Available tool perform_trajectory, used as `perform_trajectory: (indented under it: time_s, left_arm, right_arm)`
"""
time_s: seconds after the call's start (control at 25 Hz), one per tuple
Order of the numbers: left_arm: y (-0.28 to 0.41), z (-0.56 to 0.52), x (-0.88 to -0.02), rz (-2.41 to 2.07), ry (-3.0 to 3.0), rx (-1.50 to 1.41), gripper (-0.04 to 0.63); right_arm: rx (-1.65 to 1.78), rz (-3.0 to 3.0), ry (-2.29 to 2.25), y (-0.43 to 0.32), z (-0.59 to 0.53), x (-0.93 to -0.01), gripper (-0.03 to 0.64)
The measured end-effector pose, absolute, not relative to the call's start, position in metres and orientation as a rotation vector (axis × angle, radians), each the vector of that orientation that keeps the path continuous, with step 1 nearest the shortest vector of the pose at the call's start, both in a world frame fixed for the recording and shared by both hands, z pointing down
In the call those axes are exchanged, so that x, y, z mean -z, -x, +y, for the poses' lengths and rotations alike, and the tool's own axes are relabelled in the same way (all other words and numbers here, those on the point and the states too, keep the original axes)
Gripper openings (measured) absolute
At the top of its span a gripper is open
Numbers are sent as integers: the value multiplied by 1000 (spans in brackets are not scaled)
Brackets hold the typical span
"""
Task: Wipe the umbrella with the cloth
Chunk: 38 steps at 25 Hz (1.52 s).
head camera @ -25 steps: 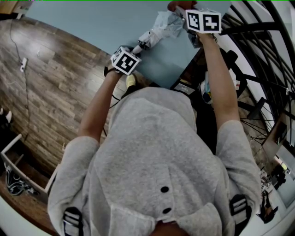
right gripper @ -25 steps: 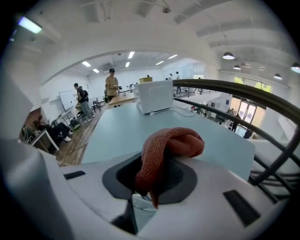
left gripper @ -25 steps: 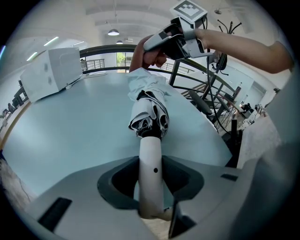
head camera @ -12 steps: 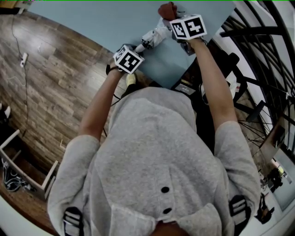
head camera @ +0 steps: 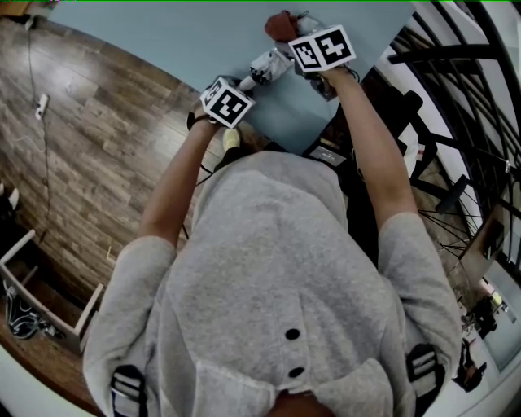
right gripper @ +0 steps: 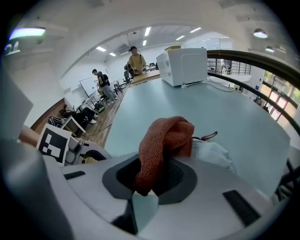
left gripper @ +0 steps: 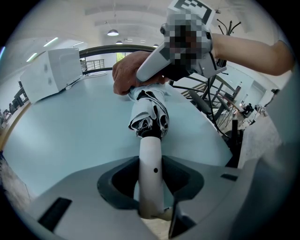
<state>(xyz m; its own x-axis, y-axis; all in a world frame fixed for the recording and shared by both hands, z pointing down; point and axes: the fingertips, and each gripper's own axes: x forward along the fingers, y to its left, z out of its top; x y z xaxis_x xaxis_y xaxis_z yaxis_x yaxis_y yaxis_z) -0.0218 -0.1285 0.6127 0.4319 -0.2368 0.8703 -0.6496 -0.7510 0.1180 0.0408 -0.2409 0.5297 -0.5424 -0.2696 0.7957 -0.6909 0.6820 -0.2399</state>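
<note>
A folded umbrella (head camera: 269, 67) with pale fabric lies on the light blue table (head camera: 163, 37). Its white handle (left gripper: 151, 168) sits between the jaws of my left gripper (left gripper: 151, 190), which is shut on it. The bunched canopy (left gripper: 150, 112) extends away from the jaws. A rust-red cloth (right gripper: 164, 140) is clamped in my right gripper (right gripper: 154, 180) and hangs over its jaws. The cloth (head camera: 280, 24) presses on the umbrella fabric (right gripper: 213, 153) just beyond the handle. From the left gripper view, my right gripper (left gripper: 164, 65) and the cloth (left gripper: 129, 75) cover the canopy's far part.
A white box-shaped appliance (right gripper: 183, 65) stands at the table's far end. Two people (right gripper: 136, 58) stand at desks beyond it. A black railing (head camera: 456, 57) runs along the table's right side. Wooden floor (head camera: 81, 122) lies to the left of the table edge.
My right gripper has moved left and down with the cloth, along the umbrella toward its handle end. The left gripper and the handle have stayed put.
</note>
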Motion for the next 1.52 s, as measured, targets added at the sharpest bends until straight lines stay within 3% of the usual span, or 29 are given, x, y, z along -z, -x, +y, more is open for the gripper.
perform_trajectory:
  time_s: [1.52]
  left_arm:
    - [23, -128, -613, -750, -2250, -1270, 158]
  right_arm:
    - [-790, -2129, -692, -17, -218, -541, 77]
